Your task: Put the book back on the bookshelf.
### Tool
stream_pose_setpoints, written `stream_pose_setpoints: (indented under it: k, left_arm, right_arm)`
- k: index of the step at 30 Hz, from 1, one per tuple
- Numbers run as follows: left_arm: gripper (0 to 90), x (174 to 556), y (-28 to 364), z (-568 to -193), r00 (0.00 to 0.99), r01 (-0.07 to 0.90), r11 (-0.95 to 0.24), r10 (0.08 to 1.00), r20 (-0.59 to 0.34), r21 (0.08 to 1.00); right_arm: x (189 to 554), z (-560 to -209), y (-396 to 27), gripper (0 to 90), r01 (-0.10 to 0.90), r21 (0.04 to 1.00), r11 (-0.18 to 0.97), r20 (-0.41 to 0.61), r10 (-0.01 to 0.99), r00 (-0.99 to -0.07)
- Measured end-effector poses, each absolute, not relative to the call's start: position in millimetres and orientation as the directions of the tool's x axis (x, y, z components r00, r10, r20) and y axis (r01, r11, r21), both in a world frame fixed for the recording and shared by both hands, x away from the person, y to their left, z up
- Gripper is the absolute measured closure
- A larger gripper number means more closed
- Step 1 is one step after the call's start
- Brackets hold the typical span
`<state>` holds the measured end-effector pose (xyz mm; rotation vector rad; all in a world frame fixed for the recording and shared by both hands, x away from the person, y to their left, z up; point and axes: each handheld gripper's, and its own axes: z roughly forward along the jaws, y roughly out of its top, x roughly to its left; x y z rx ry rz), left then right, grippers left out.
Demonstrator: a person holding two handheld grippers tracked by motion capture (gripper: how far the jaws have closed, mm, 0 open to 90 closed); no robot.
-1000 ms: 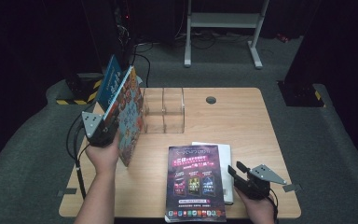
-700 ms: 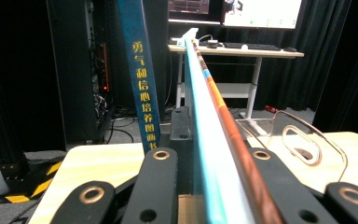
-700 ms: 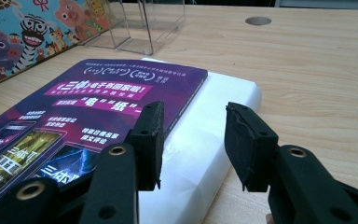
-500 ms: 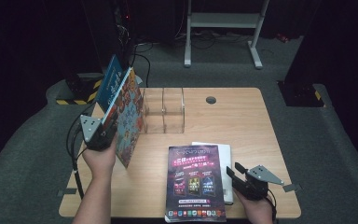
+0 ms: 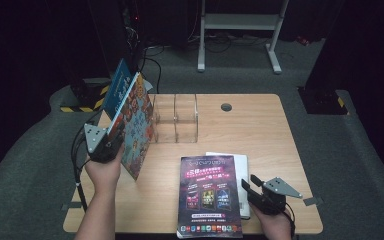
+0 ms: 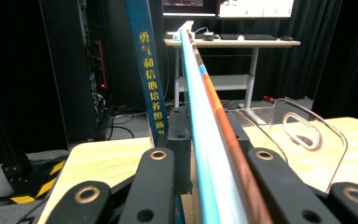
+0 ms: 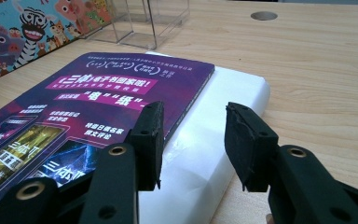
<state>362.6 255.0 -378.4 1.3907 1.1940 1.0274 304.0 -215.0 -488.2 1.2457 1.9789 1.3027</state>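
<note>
I pinch the picture book (image 5: pixel 135 125) upright in my left gripper (image 5: pixel 111 146), edge-on beside the clear rack (image 5: pixel 176 118), for slotting; right gripper (image 5: pixel 254 189) jaws spread, empty.

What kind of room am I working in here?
Probably a lab or recording studio: black curtains all round, a dark equipment rack with cables, and a desk with monitors and keyboard behind the wooden table.
</note>
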Motion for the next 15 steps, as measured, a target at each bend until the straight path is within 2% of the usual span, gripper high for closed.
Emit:
stream_pose_setpoints:
  k: [15]
  left_arm:
    - [72.4,352,263,-386,0.171,0.156,-0.048,0.985,0.021,0.987]
  right_arm:
    - [304,-488,-215,57.3,0.433,0.889,0.147,0.093,0.869,-0.486]
